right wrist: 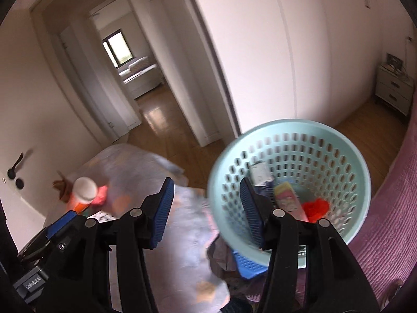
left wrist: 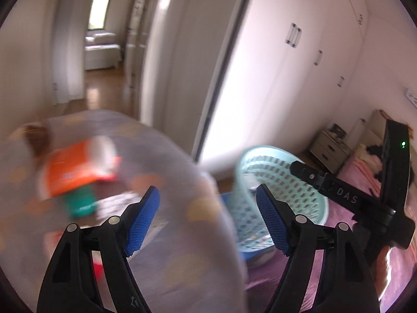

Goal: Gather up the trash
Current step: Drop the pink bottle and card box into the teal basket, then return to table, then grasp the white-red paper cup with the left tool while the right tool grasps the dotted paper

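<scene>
a translucent trash bag (right wrist: 146, 182) is seen left of the perforated basket (right wrist: 292, 180), which holds wrappers. the right gripper (right wrist: 206, 208) is nearer the basket, jaws parted, empty; left gripper (left wrist: 208, 221) wide, empty.

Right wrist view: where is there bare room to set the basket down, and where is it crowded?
Bare wood floor lies open between the wardrobe doors and the bag, and again from the basket to the nightstand. The pink bedspread on the right is bare too. It is crowded low and left, where the trash-filled bag sits.
</scene>
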{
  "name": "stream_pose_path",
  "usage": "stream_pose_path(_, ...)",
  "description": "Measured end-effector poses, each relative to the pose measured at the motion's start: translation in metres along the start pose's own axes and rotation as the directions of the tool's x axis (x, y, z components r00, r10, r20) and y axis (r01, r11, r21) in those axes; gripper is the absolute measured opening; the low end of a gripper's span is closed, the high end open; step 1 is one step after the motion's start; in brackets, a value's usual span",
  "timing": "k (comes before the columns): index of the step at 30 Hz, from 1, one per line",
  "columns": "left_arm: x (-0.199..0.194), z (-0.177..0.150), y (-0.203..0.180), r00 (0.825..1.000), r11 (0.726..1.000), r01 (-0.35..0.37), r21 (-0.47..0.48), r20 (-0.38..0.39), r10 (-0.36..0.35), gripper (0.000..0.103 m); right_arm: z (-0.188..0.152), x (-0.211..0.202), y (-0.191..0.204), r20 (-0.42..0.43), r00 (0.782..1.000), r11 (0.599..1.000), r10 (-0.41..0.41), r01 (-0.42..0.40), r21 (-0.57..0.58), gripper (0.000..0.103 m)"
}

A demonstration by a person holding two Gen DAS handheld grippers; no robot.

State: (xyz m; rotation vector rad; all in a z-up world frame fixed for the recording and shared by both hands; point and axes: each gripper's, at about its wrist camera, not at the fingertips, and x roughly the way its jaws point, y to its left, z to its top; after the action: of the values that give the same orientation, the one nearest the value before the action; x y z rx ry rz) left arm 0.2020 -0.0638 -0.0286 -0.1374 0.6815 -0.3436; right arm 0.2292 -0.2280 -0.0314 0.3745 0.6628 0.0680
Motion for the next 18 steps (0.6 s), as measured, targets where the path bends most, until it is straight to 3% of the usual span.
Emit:
stream_pose_path(4,-0.032,-0.011,0.040,0.994,0.993,-0.108,-0.044,0.020,0.109,0.074,-0.010,0.011,0.040,-0.032,0.998,0.995,0.061,-0.063,-0.072,0.049)
stream_pose_path(11,-0.058,-0.034,0.106,0.980,0.965,-0.199,-0.173,-0.027,0.197,0.075,-0.035,0.036,0.094,-0.106,0.988,0.979,0.117,-0.133,-0.156,0.049)
stream_pose_path(13,-0.060,-0.044,0.122,0.979,0.958,-0.204,-0.201,-0.049,0.198,0.082,-0.040,0.042,0.106,-0.127,0.984,0.974,0.126,-0.147,-0.170,0.049)
stream_pose_path(15,-0.057,-0.048,0.131,0.980,0.954,-0.197,-0.227,-0.068,0.186,0.083,-0.046,0.043,0.114,-0.140,0.982,0.971,0.129,-0.154,-0.182,0.049)
stream_pose_path(18,-0.042,-0.053,0.137,0.988,0.950,-0.132,-0.283,-0.114,0.103,0.083,-0.050,0.046,0.119,-0.152,0.980,0.969,0.129,-0.157,-0.191,0.049)
